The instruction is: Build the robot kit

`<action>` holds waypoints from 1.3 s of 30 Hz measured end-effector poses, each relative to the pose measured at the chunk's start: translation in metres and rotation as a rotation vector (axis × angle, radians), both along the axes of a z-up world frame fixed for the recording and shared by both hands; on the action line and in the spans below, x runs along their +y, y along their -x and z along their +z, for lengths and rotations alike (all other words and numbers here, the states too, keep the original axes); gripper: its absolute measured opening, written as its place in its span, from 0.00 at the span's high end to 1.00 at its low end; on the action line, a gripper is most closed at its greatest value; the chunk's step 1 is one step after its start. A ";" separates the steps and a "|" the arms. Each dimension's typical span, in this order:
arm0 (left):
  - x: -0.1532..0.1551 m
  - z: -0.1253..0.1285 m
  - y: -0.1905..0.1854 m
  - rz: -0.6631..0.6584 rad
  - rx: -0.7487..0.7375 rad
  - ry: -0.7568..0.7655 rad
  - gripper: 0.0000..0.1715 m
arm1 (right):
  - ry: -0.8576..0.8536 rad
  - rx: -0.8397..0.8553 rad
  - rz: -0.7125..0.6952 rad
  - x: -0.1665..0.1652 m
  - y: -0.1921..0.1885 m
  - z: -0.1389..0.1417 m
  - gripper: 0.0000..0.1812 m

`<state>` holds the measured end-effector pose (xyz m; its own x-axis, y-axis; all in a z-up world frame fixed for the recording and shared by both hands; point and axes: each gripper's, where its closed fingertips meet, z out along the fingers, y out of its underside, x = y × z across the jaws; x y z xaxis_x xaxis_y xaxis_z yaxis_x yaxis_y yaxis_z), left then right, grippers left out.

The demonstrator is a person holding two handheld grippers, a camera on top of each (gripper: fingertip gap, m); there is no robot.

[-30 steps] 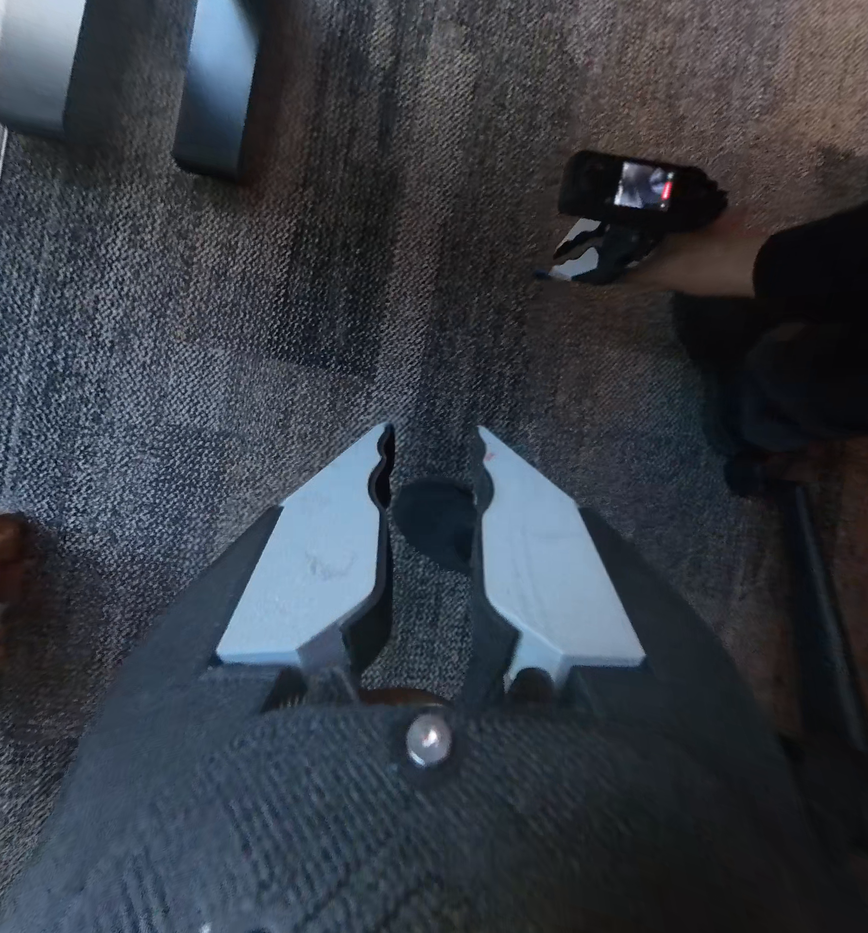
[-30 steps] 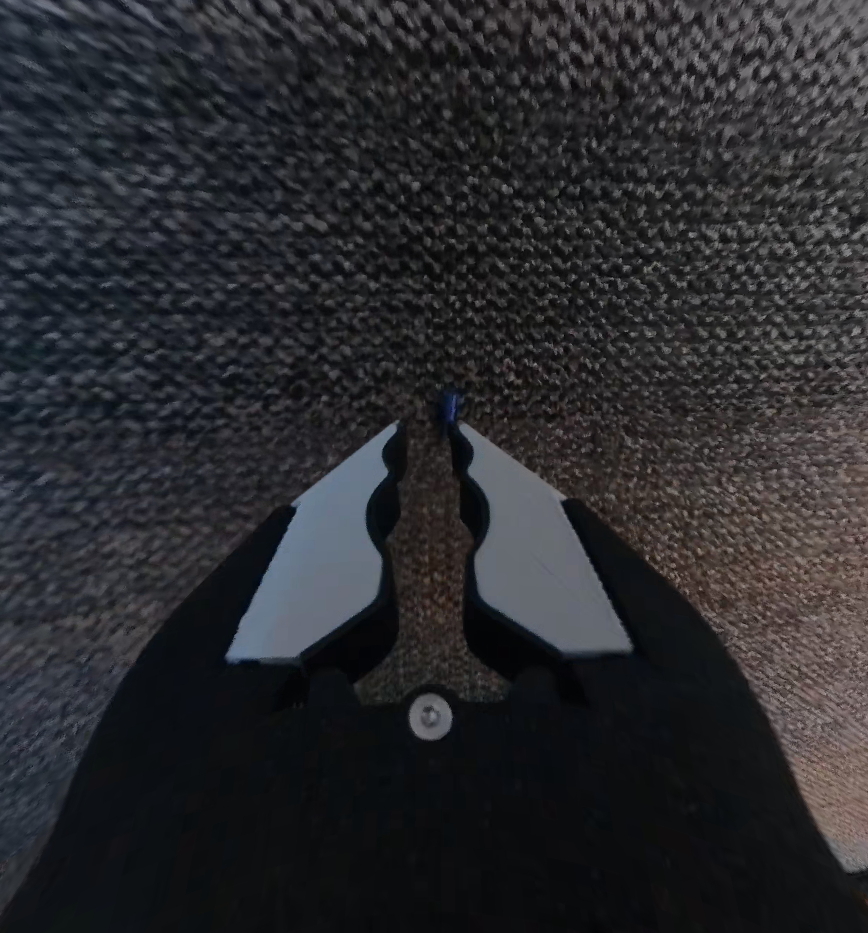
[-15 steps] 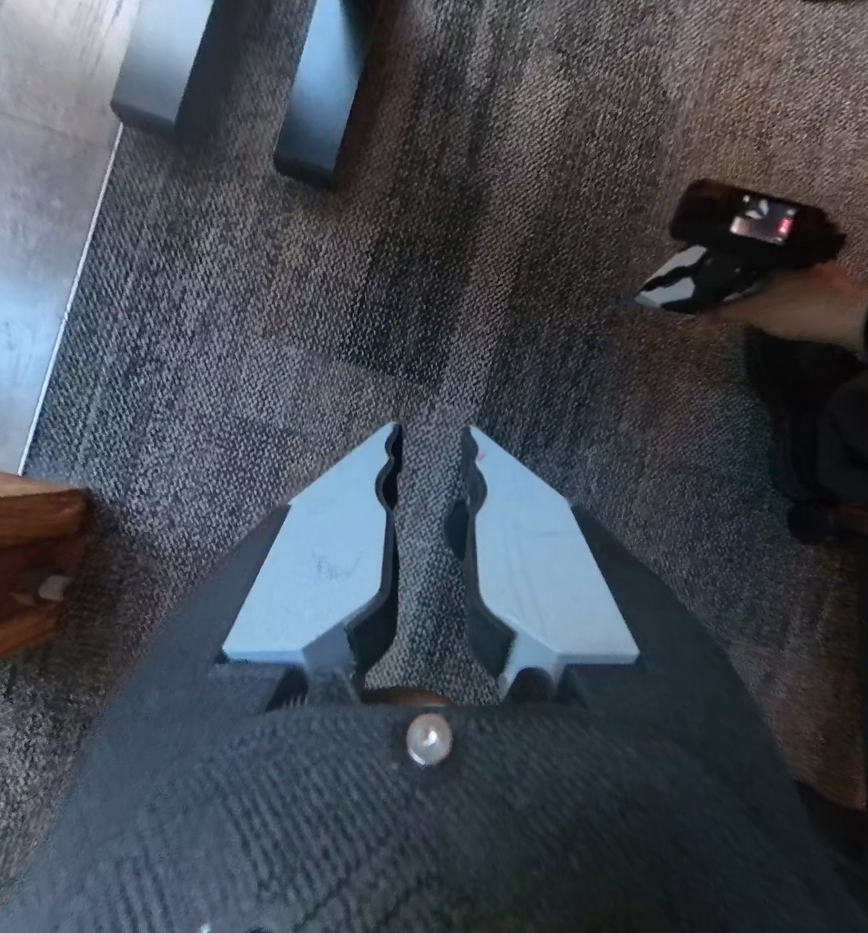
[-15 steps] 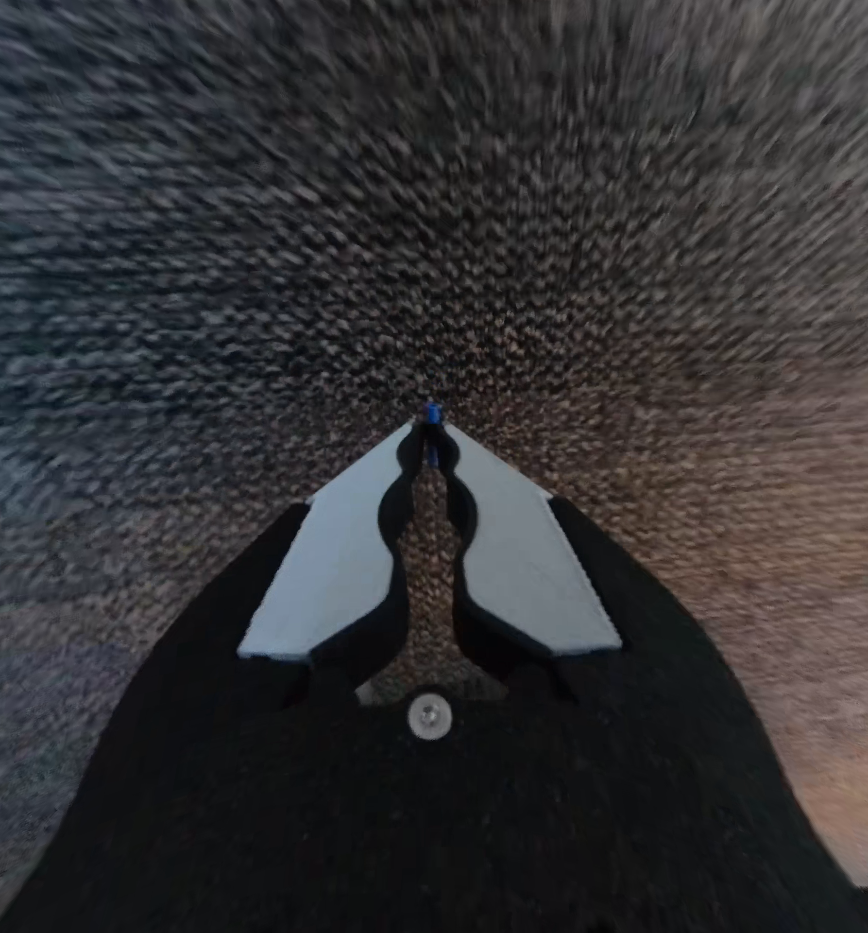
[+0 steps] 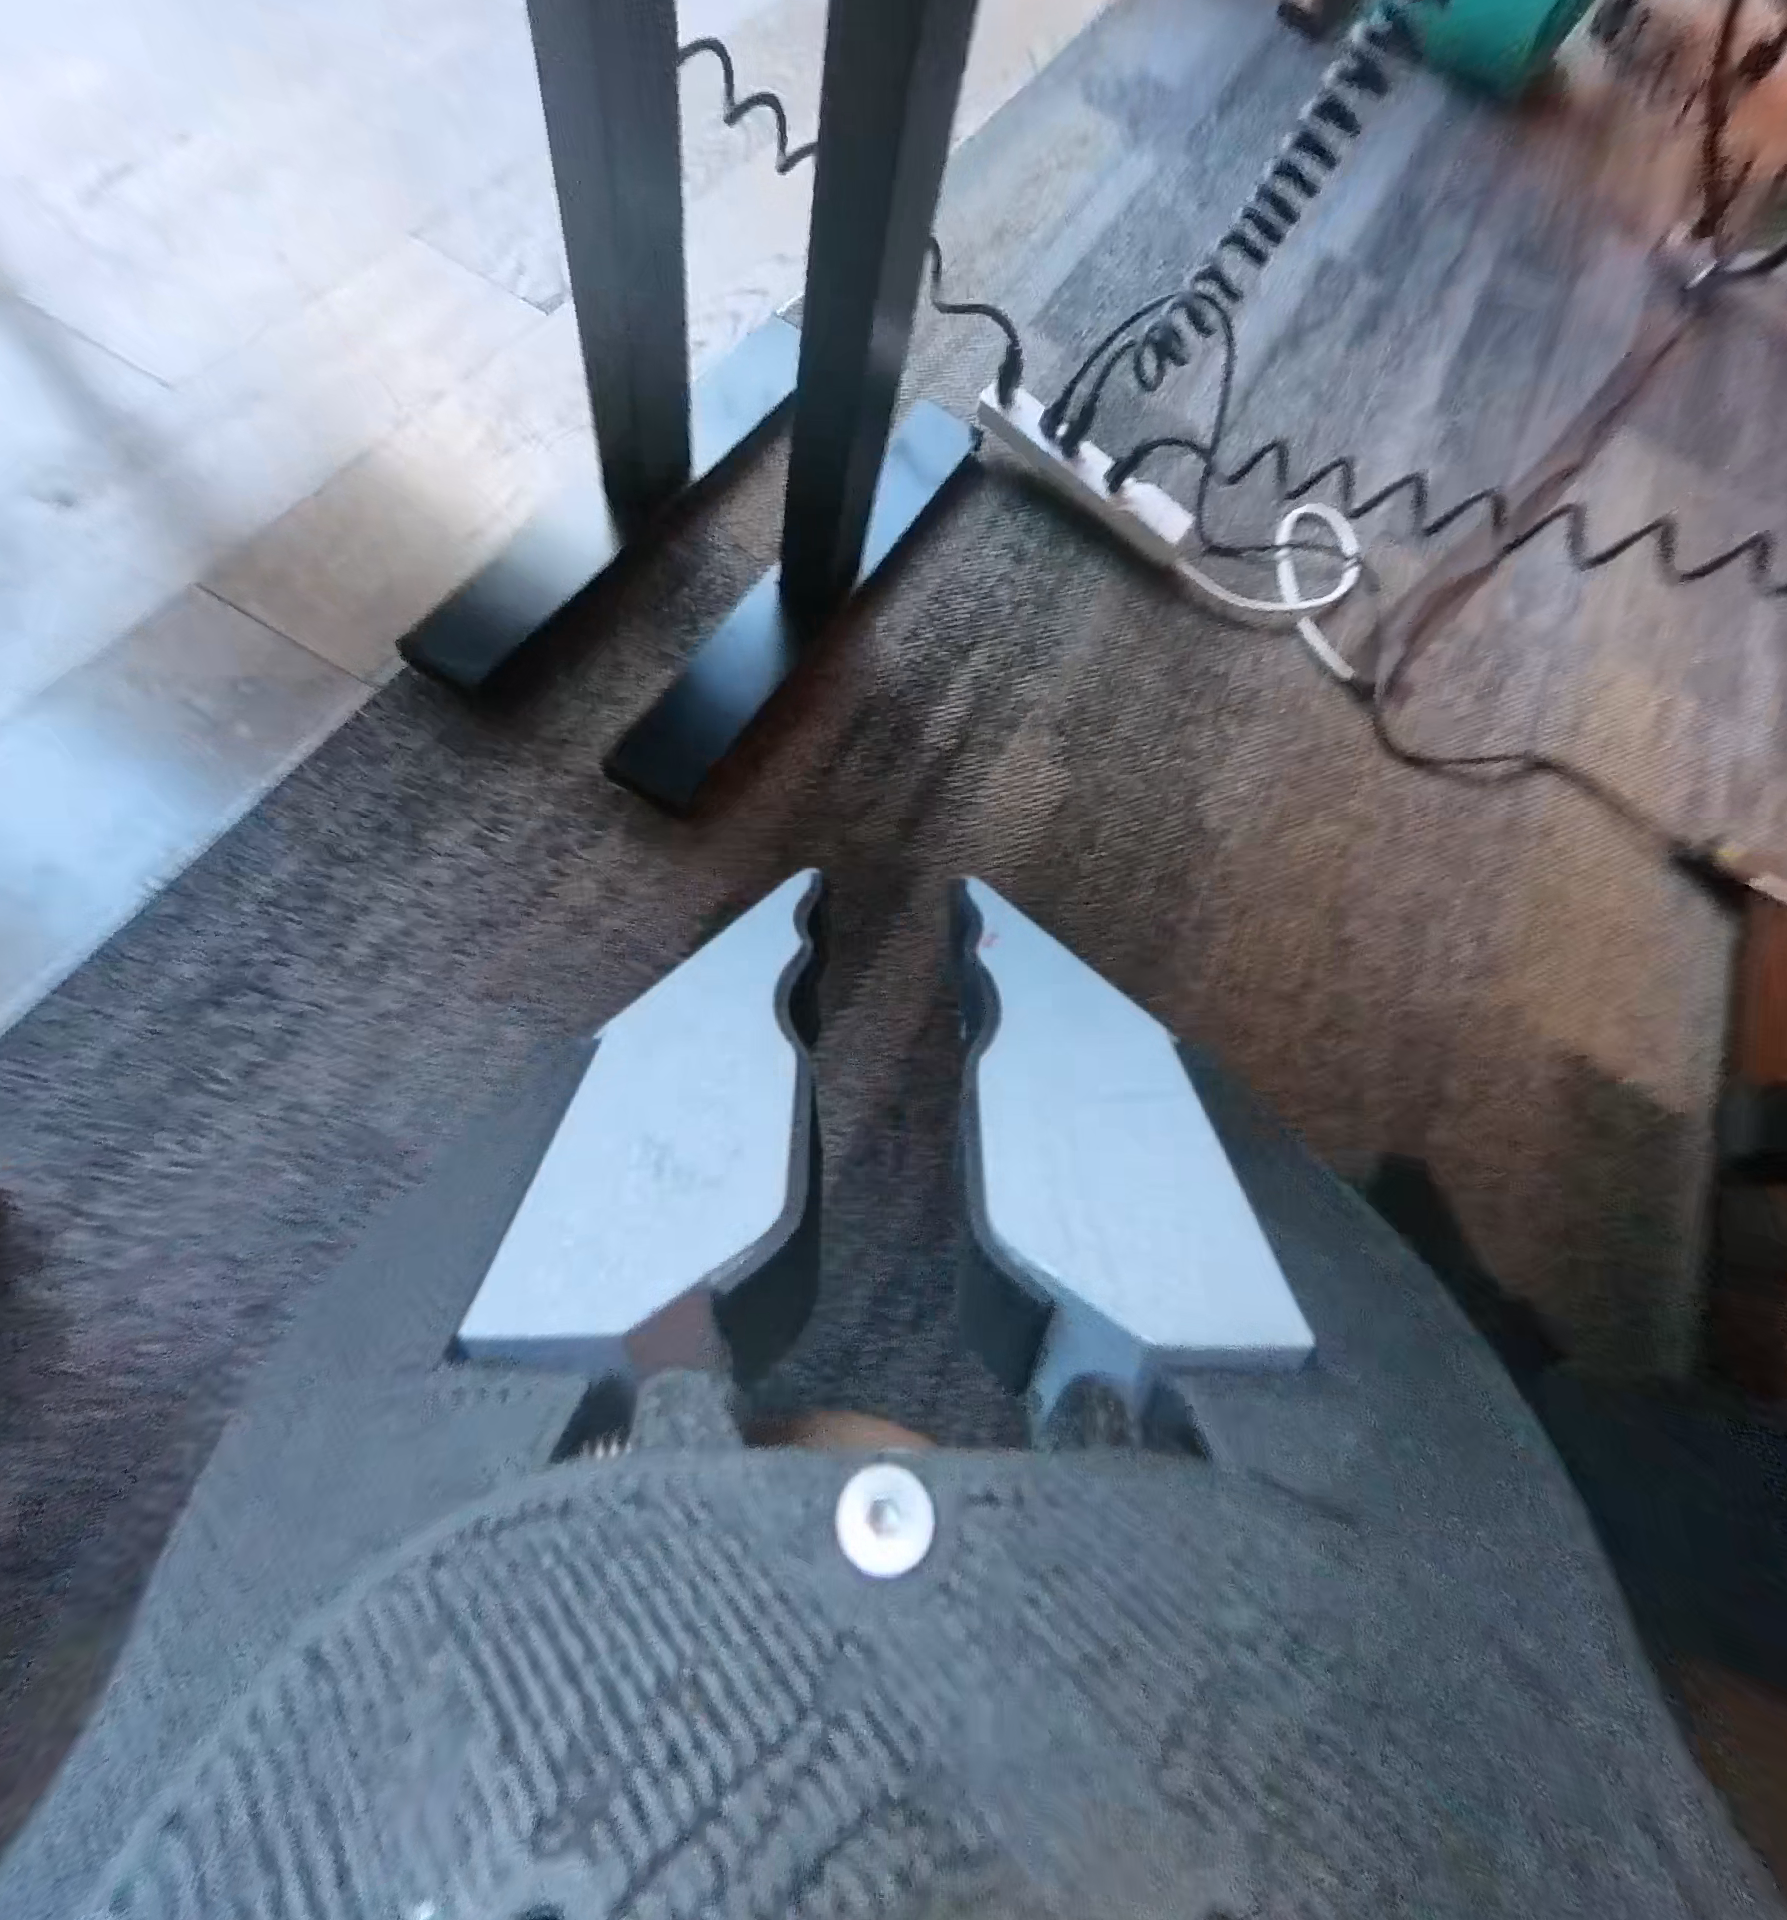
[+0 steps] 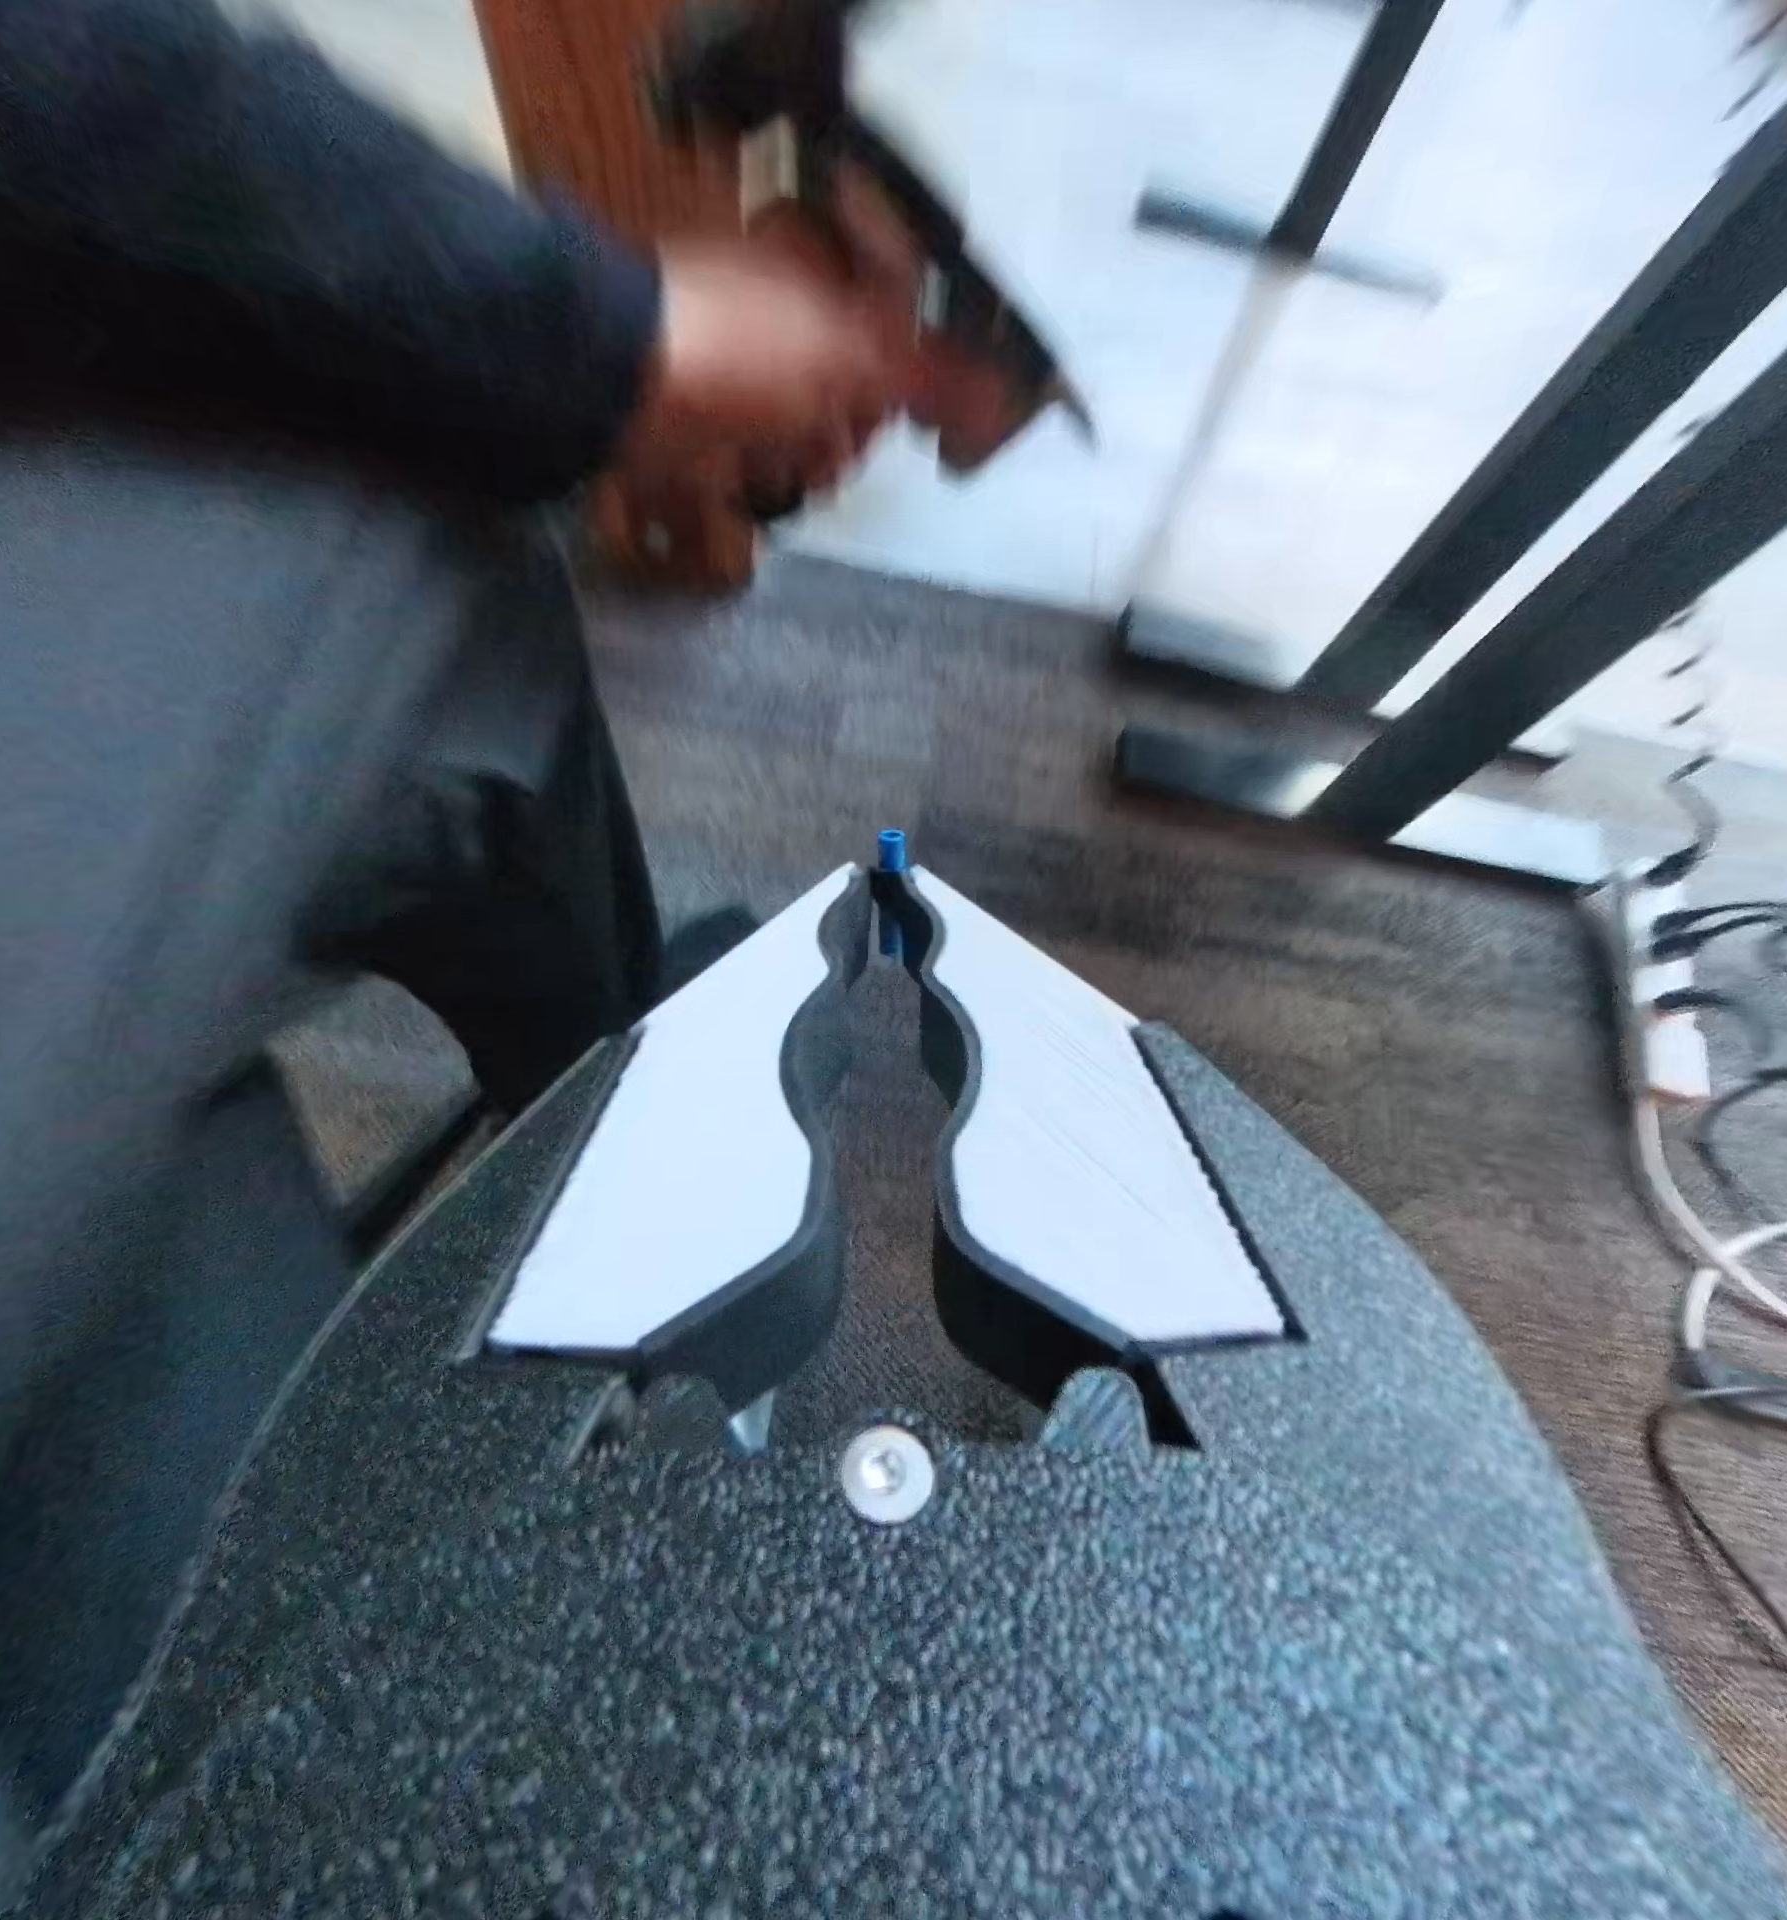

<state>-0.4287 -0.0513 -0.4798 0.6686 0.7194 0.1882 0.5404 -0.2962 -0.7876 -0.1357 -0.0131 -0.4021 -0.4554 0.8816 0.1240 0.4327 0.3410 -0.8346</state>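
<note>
Pinching a small blue peg (image 6: 890,878), the right gripper (image 6: 887,883) is seen clamped at its tips.
The left gripper (image 5: 887,899) (fingers apart, nothing held) is pointed at carpet (image 5: 1232,852), black table legs (image 5: 847,312) ahead.

Small blue peg (image 6: 890,854) (possibly a pin) pinched upright at the right gripper (image 6: 887,883) tips.

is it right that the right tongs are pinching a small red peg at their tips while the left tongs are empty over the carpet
Not quite: the small peg is blue, not red, as the right wrist view shows. The right tongs do pinch it at their tips, and the left tongs are empty over the carpet.
</note>
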 end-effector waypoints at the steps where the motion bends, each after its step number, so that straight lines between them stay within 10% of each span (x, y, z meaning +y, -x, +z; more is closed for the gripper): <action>1: 0.005 0.001 -0.010 0.008 -0.030 -0.032 0.88 | 0.017 0.070 -0.028 0.002 -0.025 0.043 0.97; 5: 0.022 0.037 -0.046 -0.066 0.050 -0.013 0.88 | -0.032 0.325 -0.280 0.073 -0.121 0.186 0.98; 8: 0.036 0.096 -0.097 -0.253 0.270 0.025 0.88 | 0.016 0.390 -0.554 0.160 -0.198 0.238 0.98; 14: 0.097 0.200 -0.319 -0.820 0.410 -0.128 0.89 | 0.237 0.271 -0.827 0.269 -0.295 0.199 0.97; 20: 0.206 0.235 -0.515 -1.321 0.249 -0.219 0.80 | 0.243 0.131 -0.876 0.311 -0.306 0.161 0.98; 28: 0.336 0.225 -0.567 -1.489 0.323 -0.024 0.83 | 0.342 0.017 -0.932 0.338 -0.312 0.139 0.97; 39: 0.350 0.208 -0.563 -1.631 0.290 0.092 0.84 | 0.272 -0.137 -0.922 0.346 -0.301 0.112 0.94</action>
